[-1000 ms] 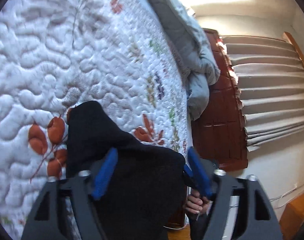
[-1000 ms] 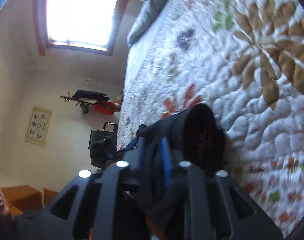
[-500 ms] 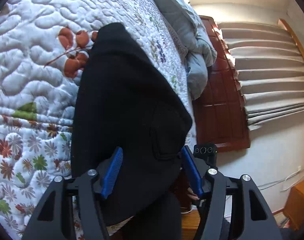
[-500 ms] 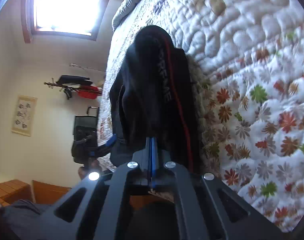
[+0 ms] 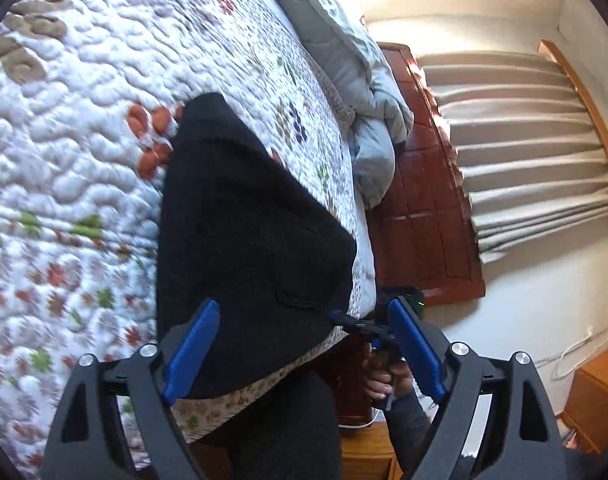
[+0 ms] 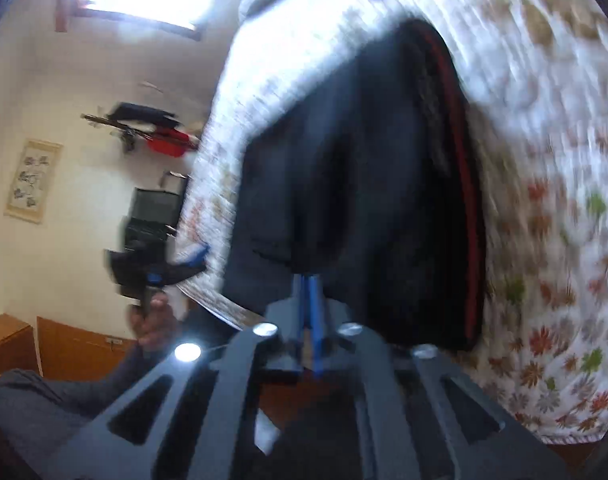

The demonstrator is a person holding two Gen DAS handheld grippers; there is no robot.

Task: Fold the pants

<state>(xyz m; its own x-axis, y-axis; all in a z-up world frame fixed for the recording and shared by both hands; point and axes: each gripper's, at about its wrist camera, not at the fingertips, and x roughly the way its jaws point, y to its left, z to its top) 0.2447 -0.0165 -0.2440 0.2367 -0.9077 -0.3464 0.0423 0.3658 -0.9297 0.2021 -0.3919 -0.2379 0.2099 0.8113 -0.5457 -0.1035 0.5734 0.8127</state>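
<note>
The black pants [image 5: 244, 220] lie folded on the flowered quilt [image 5: 84, 120], near the bed's edge. My left gripper [image 5: 304, 328] hangs over their near end with its jaws opening wide; the blue pads [image 5: 192, 344] stand either side of the cloth without pressing it. In the blurred right wrist view the pants [image 6: 363, 160] show a red stripe along one side. My right gripper [image 6: 308, 284] is at their near edge, its jaws opening by a narrow gap, and I see no cloth between the pads. Each gripper shows in the other's view, held by a hand [image 5: 379, 376].
A grey duvet [image 5: 343, 60] is bunched at the bed's far end beside a dark wooden panel [image 5: 423, 200] and a pleated curtain [image 5: 523, 140]. A wooden cabinet [image 5: 595, 400] stands by the wall. The person's dark-clad leg [image 5: 288, 420] is below the bed edge.
The left jaws narrowed around the pants, then spread wide, and the gripper drew back a little. The right pads closed fully, then parted slightly; its view swung and blurred.
</note>
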